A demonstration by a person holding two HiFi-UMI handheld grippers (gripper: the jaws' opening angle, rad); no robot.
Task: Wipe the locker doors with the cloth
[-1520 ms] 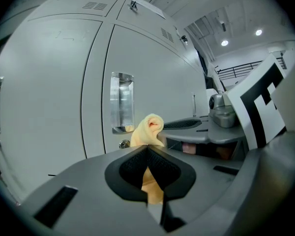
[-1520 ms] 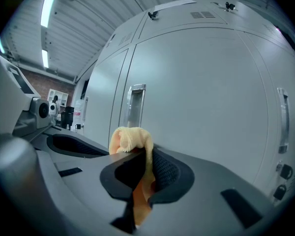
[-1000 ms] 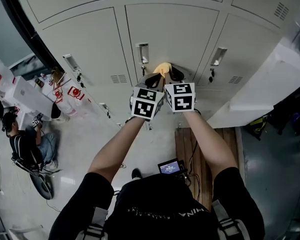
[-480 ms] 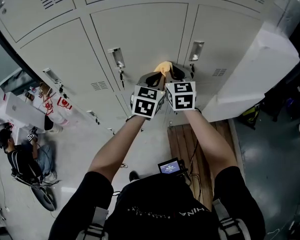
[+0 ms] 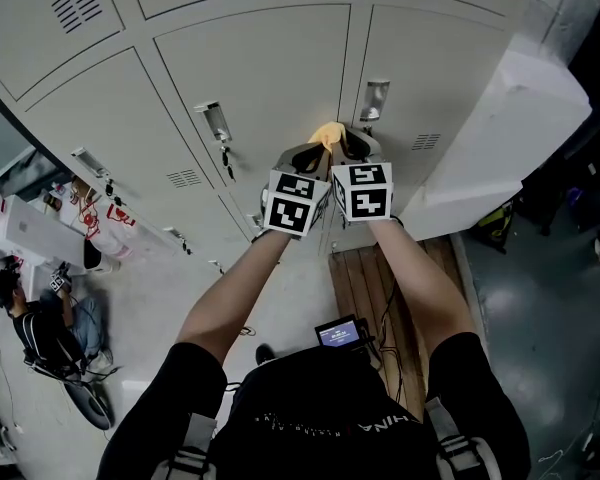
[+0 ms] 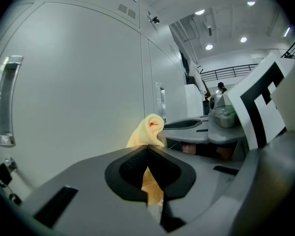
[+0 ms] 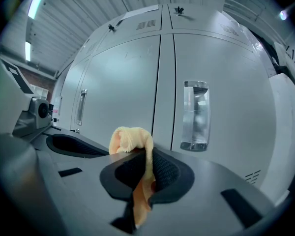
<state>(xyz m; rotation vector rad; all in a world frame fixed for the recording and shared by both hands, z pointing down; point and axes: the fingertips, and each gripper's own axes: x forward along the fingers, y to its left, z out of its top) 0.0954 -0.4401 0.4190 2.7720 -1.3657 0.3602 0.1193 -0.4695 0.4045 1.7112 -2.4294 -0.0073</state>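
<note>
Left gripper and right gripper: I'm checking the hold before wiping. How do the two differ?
The left gripper carries its marker cube tilted in the head view; the right gripper carries its squarer. The left gripper faces the middle door on its flat panel; the right gripper faces the seam beside the right door's handle. Both are shut on the same yellow cloth, side by side.

Pale glossy floor (image 5: 292, 298), bearing a brown slatted wooden board (image 5: 375, 286) at the foot of grey metal lockers (image 5: 260, 78).

A small bunched yellow cloth (image 5: 327, 134) sits close before closed pale-grey locker doors (image 5: 270, 78).
</note>
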